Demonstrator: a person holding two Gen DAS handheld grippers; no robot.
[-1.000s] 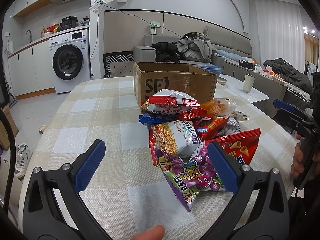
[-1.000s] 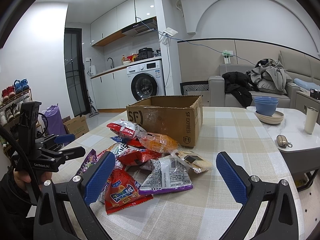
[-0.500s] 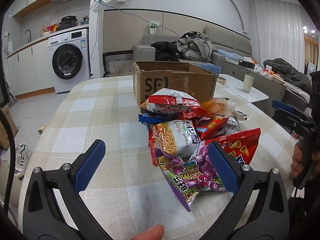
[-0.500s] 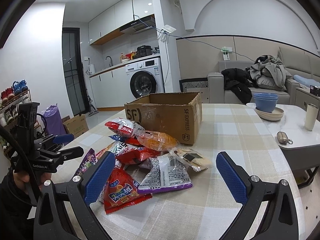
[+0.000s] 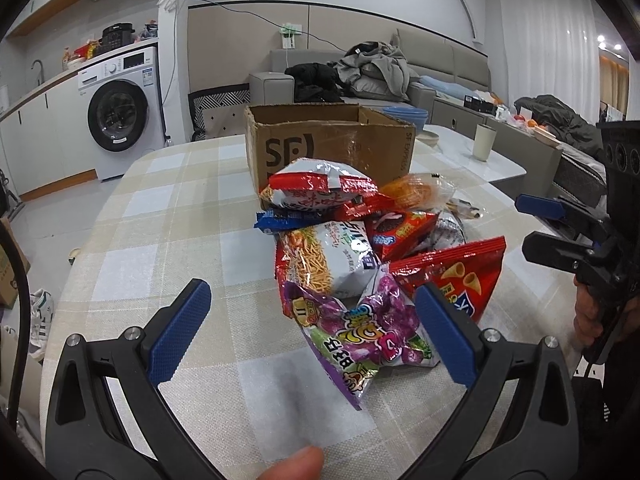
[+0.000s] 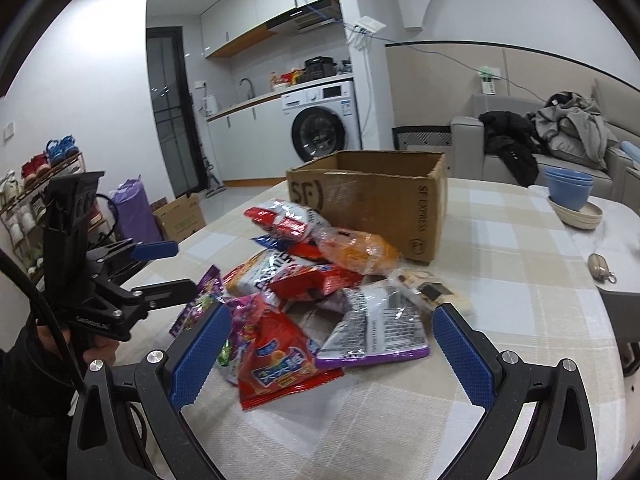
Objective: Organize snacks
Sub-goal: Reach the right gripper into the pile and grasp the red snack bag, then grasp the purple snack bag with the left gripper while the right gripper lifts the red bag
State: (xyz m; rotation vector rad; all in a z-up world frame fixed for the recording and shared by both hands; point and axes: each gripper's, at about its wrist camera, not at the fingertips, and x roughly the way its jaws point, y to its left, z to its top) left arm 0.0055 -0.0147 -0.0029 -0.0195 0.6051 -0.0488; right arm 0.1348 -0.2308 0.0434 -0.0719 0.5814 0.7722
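Snack bags, crinkled foil, [image 5: 352, 264] are lying piled mid-table, near side of brown cardboard box [image 5: 328, 148]; purple bag [image 5: 360, 336] pointing nearward. Left gripper [image 5: 312, 336] and right gripper [image 6: 328, 356] are hovering released, empty.

Snack bags [image 5: 352, 256] heaped on checked tablecloth, touching open brown cardboard box [image 5: 328, 144] behind.

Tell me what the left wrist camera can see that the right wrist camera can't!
Only the left wrist view shows the white cup on the marble side table and the sneaker on the floor. Only the right wrist view shows the shoe rack, the purple bag and the blue bowls. Both show the cardboard box, the pile of snack bags, the checked tablecloth and the washing machine.
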